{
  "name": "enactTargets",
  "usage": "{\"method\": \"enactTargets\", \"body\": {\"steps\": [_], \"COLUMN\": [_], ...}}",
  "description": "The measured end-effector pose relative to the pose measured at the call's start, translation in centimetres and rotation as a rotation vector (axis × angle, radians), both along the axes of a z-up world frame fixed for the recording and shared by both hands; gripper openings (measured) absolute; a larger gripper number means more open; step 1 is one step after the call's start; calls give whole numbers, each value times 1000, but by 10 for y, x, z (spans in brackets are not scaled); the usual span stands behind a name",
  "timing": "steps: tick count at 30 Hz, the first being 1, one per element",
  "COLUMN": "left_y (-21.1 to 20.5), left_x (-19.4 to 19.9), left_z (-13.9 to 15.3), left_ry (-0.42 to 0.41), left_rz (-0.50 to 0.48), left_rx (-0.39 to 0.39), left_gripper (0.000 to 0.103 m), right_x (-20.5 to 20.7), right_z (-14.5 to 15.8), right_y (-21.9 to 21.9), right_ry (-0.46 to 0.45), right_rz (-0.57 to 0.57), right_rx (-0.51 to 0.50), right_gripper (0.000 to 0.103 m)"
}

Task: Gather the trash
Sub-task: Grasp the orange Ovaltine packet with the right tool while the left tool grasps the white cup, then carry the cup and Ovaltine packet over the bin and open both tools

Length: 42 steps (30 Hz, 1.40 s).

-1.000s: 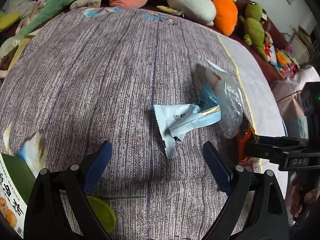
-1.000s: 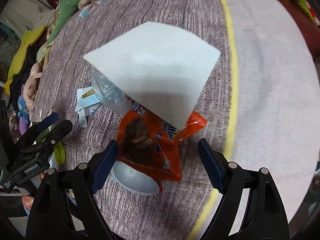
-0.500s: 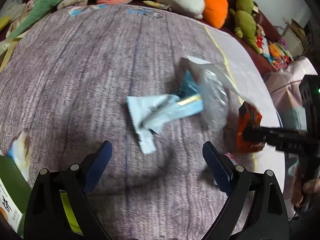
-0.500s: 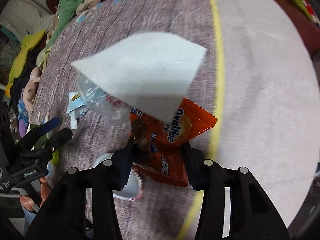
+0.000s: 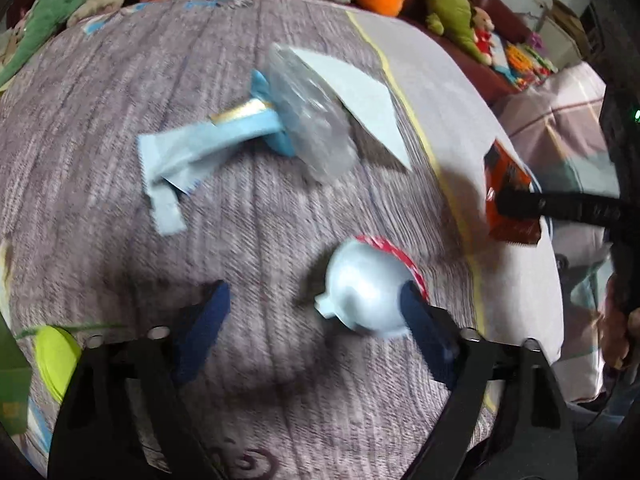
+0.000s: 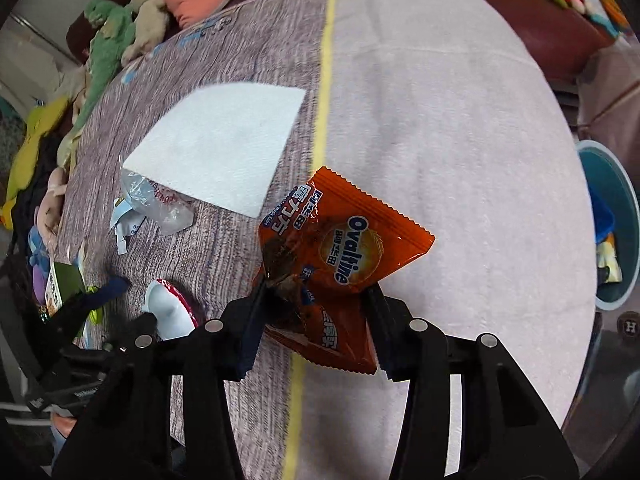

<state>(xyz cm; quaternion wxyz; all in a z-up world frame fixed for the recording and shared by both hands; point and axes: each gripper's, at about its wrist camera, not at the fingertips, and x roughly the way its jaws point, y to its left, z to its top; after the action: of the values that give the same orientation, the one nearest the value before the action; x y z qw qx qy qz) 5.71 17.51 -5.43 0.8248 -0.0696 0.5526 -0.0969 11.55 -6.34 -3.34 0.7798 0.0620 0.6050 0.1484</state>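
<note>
Both grippers are black plastic with dark blue pads and silver screws.

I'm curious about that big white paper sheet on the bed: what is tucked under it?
A crumpled clear plastic bag pokes out from under the white paper sheet's near corner, on top of pale blue wrappers. Whatever else lies beneath the sheet is covered.

Orange wrapper, white red-rimmed cup, purple streaked bedcover.
</note>
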Motion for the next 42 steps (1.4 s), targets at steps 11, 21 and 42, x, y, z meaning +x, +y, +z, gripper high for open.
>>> {"method": "enactTargets", "body": {"steps": [11, 21, 42], "left_y": [-47, -89, -259], "left_x": [5, 23, 89], "left_z": [-3, 34, 73], "left_ry": [-39, -114, -144], "left_rz": [17, -20, -292], "left_rx": [119, 133, 36], "left_gripper": [12, 9, 9], "right_x": [-12, -14, -16], "right_z": [4, 9, 49], "right_y": [-59, -125, -292], "right_ry": [-25, -67, -225], "right_rz": [-66, -160, -443], "right_rx": [46, 95, 120], "right_gripper": [46, 46, 46]}}
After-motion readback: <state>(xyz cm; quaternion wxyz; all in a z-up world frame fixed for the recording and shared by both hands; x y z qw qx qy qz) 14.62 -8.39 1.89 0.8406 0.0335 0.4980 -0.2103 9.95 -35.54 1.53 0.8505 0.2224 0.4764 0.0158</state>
